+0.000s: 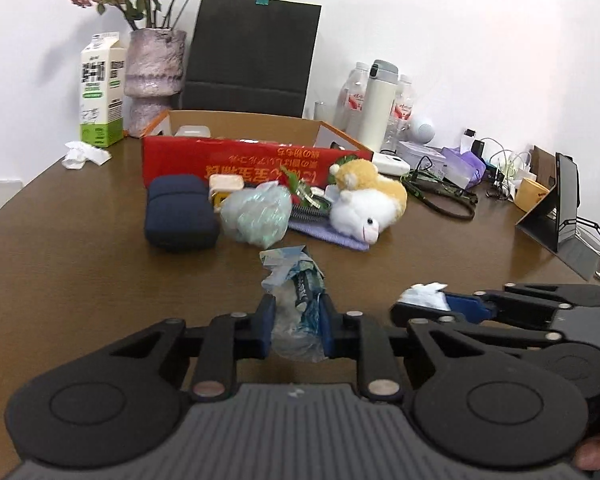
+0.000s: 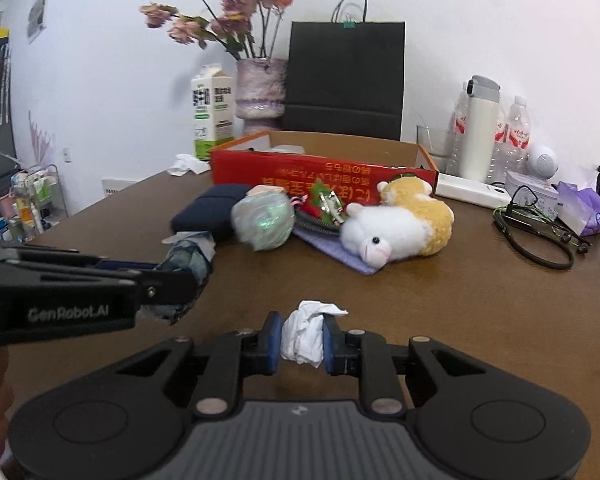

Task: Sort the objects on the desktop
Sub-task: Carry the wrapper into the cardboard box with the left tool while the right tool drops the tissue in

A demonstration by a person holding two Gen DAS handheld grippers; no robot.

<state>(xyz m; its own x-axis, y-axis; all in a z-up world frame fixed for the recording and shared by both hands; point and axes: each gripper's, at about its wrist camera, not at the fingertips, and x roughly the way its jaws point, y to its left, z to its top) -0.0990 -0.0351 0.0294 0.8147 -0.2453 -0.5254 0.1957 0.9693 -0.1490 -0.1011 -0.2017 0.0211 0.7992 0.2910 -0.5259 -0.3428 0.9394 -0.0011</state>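
Observation:
My left gripper (image 1: 296,326) is shut on a crumpled plastic wrapper (image 1: 296,292), held above the brown table (image 1: 80,272); it also shows in the right wrist view (image 2: 188,264). My right gripper (image 2: 302,338) is shut on a crumpled white tissue (image 2: 306,332), which also shows in the left wrist view (image 1: 424,294). Ahead lie a navy case (image 1: 178,212), a greenish plastic bag (image 1: 258,214), a plush sheep (image 1: 374,196) on a purple cloth (image 1: 332,234), and an open red cardboard box (image 1: 252,160).
A milk carton (image 1: 102,88), a vase of dried flowers (image 1: 154,76) and a black paper bag (image 1: 252,52) stand at the back. Bottles and a white flask (image 1: 378,104), cables (image 1: 440,196), a tissue pack (image 1: 462,164) and a tablet (image 1: 566,204) crowd the right. Crumpled paper (image 1: 84,154) lies back left.

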